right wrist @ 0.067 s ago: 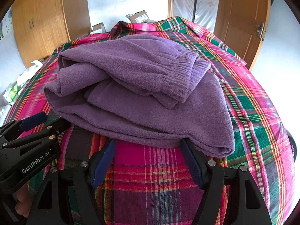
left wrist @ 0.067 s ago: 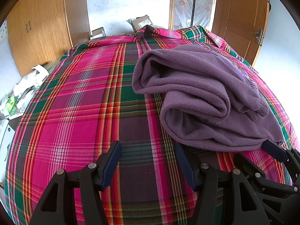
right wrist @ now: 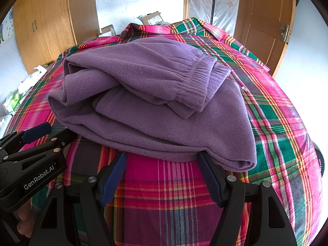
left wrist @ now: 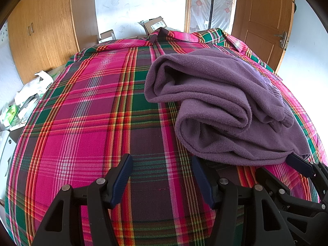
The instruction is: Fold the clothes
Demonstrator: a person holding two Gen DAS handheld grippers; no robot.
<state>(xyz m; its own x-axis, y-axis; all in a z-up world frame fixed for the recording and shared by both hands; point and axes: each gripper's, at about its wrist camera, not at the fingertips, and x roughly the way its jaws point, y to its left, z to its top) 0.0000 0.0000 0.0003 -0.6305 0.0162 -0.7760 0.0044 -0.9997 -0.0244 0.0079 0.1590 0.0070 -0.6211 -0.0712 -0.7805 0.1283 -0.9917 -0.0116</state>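
Resting low over the plaid bedspread (left wrist: 86,123), the left gripper (left wrist: 162,176) has its jaws spread wide and empty, positioned just left of the garment's near edge. The right gripper (right wrist: 162,176) is likewise spread wide, holding nothing, its fingertips at the near hem. The purple fleece garment (right wrist: 155,106) lies loosely folded in layers on the bedspread, elastic waistband (right wrist: 196,82) uppermost. Beyond stand wooden wardrobes (left wrist: 43,37) and a door (left wrist: 264,20).
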